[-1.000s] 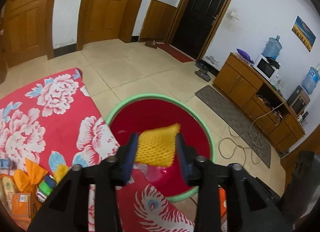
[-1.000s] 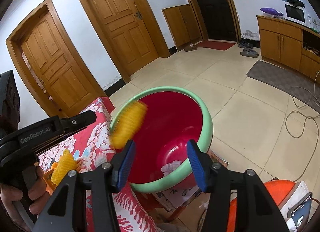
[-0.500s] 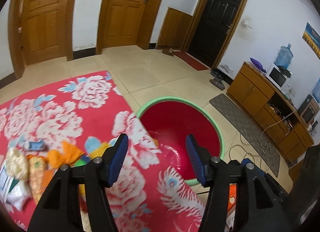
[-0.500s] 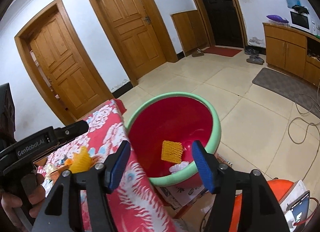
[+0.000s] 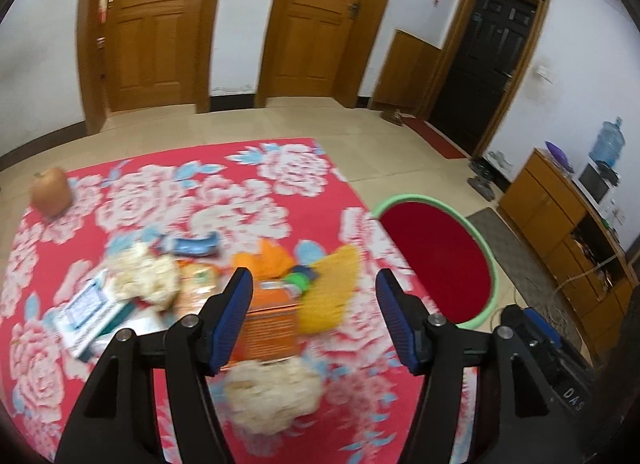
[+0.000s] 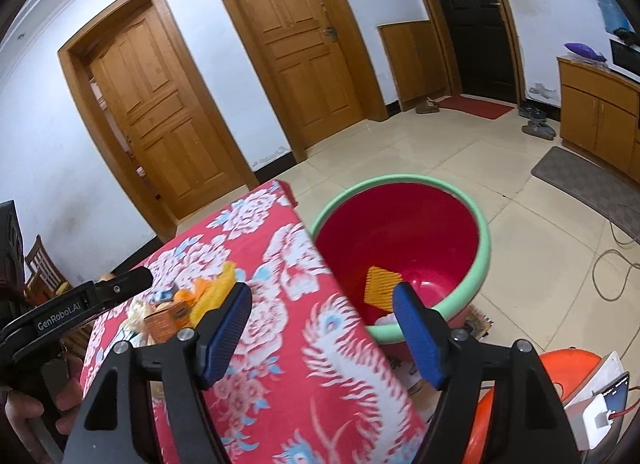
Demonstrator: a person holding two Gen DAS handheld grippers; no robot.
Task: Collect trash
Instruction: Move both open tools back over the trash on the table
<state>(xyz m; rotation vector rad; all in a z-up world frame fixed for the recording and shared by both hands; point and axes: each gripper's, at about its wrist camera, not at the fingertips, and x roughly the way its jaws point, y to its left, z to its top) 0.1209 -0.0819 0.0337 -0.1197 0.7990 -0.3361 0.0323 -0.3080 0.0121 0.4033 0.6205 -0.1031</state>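
My left gripper (image 5: pixel 313 275) hovers over a pile of trash on the red floral tablecloth (image 5: pixel 168 192); its jaws are opening with nothing pressed between them. Below it lie a yellow foam net (image 5: pixel 330 292), an orange box (image 5: pixel 270 324) and white crumpled foam (image 5: pixel 272 396). The red basin with a green rim (image 5: pixel 420 197) stands off the table's right edge. My right gripper (image 6: pixel 322 290) hangs over the table's corner beside the basin (image 6: pixel 485 248), its jaws also opening and empty. A yellow net (image 6: pixel 380 289) lies inside the basin.
A blue wrapper (image 5: pixel 196 246), a white and blue box (image 5: pixel 86 312) and an orange round fruit (image 5: pixel 51 192) also lie on the cloth. Wooden cabinets (image 5: pixel 560 216), a grey mat (image 6: pixel 580 180) and loose cables (image 6: pixel 612 264) are on the right. A hand (image 6: pixel 24 416) holds the left tool.
The left gripper let go of the yellow net, which fell into the basin, then swung left over the trash pile. Both grippers' jaws have widened. The right gripper drew back a little.
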